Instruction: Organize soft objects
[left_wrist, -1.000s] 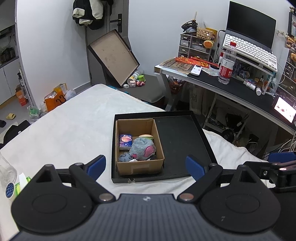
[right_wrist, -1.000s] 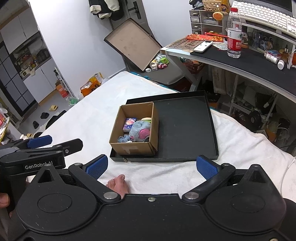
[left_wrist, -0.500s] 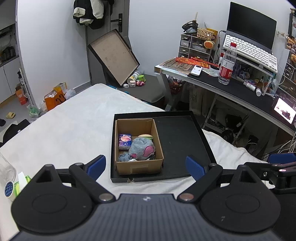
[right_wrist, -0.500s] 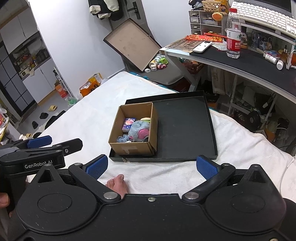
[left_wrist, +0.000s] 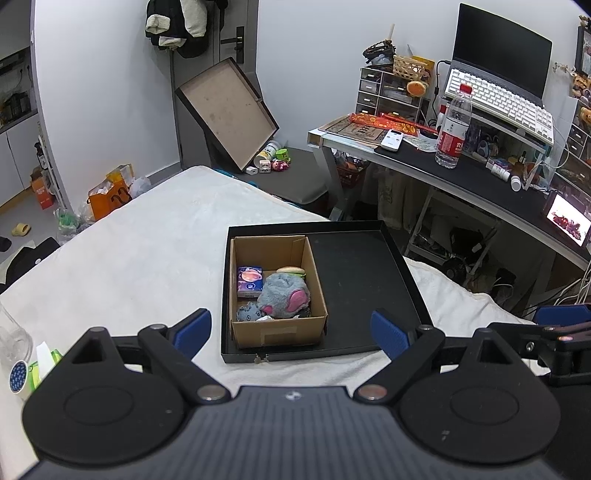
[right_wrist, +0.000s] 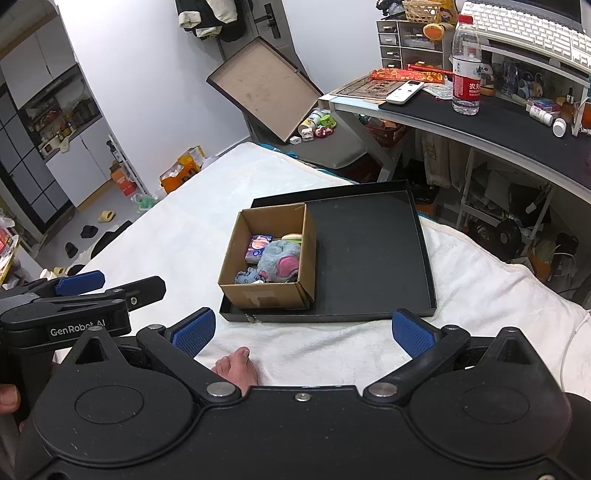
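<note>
A brown cardboard box (left_wrist: 275, 334) (right_wrist: 258, 295) stands in the left part of a shallow black tray (left_wrist: 362, 280) (right_wrist: 369, 251) on the white bed. In the box lie a grey plush with a pink ear (left_wrist: 284, 295) (right_wrist: 279, 260), a small blue-grey plush (left_wrist: 248, 313), a purple packet (left_wrist: 250, 280) (right_wrist: 258, 248) and a burger-shaped toy (left_wrist: 291, 270). My left gripper (left_wrist: 291, 330) is open and empty, held back from the tray's near edge. My right gripper (right_wrist: 303, 328) is open and empty, also short of the tray.
The white bed (left_wrist: 147, 254) stretches left of the tray. A clear bottle and green packet (left_wrist: 22, 362) lie at the near left. A desk (left_wrist: 461, 173) with a water bottle (left_wrist: 452, 129), keyboard and laptop stands at the right. A bare foot (right_wrist: 236, 369) rests on the bed.
Both views have shifted only slightly. Nothing was taken hold of or let go.
</note>
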